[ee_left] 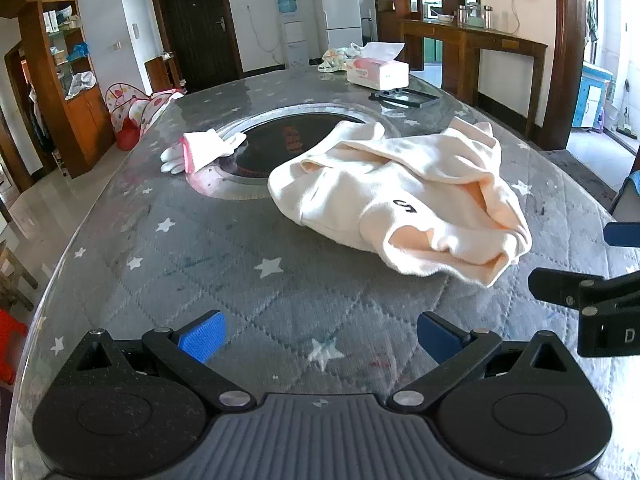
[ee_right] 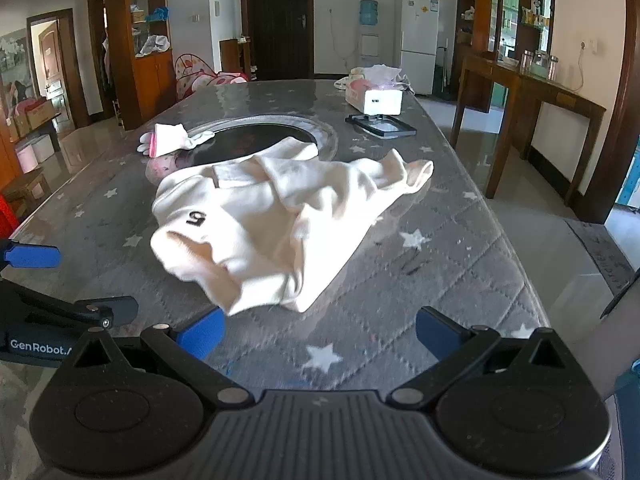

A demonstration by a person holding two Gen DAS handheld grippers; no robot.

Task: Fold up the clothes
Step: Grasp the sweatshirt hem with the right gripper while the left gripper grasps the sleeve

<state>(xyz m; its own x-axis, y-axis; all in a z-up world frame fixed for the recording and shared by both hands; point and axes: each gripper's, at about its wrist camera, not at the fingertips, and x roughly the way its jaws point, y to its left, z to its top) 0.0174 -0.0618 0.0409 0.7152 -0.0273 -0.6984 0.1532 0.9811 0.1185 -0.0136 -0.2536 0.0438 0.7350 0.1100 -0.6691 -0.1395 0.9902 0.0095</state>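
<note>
Left gripper (ee_left: 320, 336) hovers over the table (ee_left: 224, 280), jaws spread wide, nothing between the blue pads (ee_left: 204, 340). Right gripper (ee_right: 320, 336) same: released, empty, low over the table's near edge. Each shows in the other's view: right one at 3 o'clock in the left view, left one at 9 o'clock in the right view.

Cream garment (ee_left: 400, 196) lies crumpled on the grey star-print cover, 1 o'clock from the left gripper, 11–12 o'clock from the right, apart from both. Unfolded, bunched, a dark mark on the front; its far edge overlaps the round dark inset (ee_left: 296, 144) mid-table.

Small white-and-pink garment (ee_left: 200, 152) at the inset's rim, 10 o'clock from the cream one, apart from it. Tissue box (ee_left: 378, 72) at the far end, 12 o'clock, with a flat black tray (ee_left: 404, 98) just in front. Fridge (ee_left: 340, 8) and water dispenser (ee_left: 290, 28) by the far wall.
</note>
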